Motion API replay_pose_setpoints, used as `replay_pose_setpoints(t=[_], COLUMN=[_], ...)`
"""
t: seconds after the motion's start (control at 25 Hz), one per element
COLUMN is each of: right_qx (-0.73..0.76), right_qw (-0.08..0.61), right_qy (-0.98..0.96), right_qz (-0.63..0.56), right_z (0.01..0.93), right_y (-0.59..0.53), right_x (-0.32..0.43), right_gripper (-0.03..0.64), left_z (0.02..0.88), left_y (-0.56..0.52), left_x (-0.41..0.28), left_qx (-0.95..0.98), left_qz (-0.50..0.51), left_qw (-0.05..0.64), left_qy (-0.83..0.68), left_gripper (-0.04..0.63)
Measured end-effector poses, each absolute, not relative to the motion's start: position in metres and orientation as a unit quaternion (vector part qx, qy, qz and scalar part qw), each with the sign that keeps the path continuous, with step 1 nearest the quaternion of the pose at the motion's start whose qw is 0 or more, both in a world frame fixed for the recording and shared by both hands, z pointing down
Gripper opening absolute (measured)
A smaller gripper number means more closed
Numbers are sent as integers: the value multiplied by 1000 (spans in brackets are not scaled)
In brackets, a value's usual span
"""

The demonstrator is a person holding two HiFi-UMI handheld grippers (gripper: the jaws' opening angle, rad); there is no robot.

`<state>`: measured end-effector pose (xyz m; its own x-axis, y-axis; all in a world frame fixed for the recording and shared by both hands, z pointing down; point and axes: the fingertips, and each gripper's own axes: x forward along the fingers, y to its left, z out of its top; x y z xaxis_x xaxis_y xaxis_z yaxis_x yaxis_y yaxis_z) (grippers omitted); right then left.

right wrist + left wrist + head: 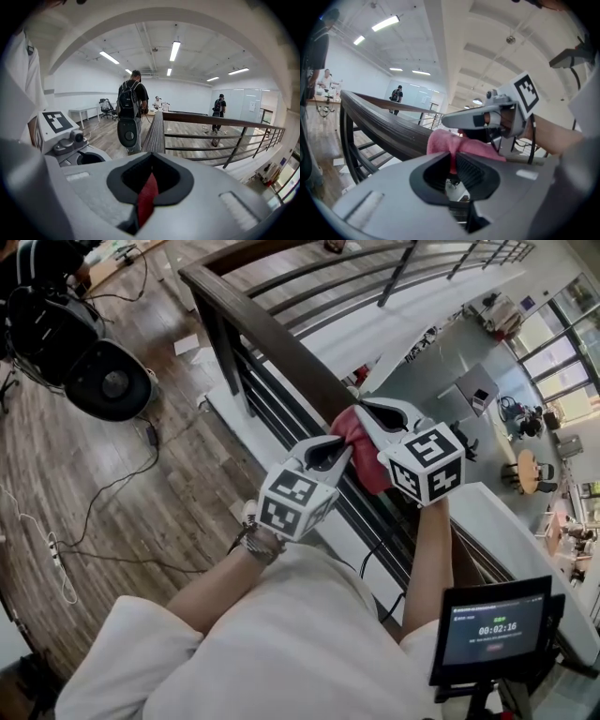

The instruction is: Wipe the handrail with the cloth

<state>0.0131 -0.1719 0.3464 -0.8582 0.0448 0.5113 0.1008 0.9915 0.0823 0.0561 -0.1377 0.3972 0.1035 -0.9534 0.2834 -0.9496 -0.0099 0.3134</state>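
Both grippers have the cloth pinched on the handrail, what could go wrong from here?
1. The right gripper holds only a thin fold of the cloth; dragging along the handrail may tug it free.
2. The handrail borders a drop to the lower floor; a freed cloth could fall over.
3. The left gripper sits close beside the right one, so they might bump.

Cloth (364, 457) lies on handrail (272, 338), left gripper (330, 454) at handrail's floor side, right gripper (373, 411) over its top.
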Motion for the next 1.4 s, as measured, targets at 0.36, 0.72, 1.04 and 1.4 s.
replay_pose_setpoints(t=[0.36, 0.72, 1.04, 1.4], right_qx=[-18, -2, 24, 24], right_qw=[287, 336, 354, 356], right_qy=[-955, -941, -934, -933], right_qz=[-73, -28, 44, 53], right_z=[336, 344, 358, 363], right_y=[-188, -186, -194, -191], right_x=[70, 111, 114, 119], right_gripper=[55, 98, 95, 43], left_z=[396, 393, 384, 390], left_y=[-140, -141, -143, -137], left_x=[65, 59, 56, 62], left_qx=[721, 732, 755, 761], left_qz=[6, -1, 3, 22], left_qw=[224, 223, 232, 213], left_qy=[-656, -643, -614, -612], left_gripper=[46, 46, 46, 44])
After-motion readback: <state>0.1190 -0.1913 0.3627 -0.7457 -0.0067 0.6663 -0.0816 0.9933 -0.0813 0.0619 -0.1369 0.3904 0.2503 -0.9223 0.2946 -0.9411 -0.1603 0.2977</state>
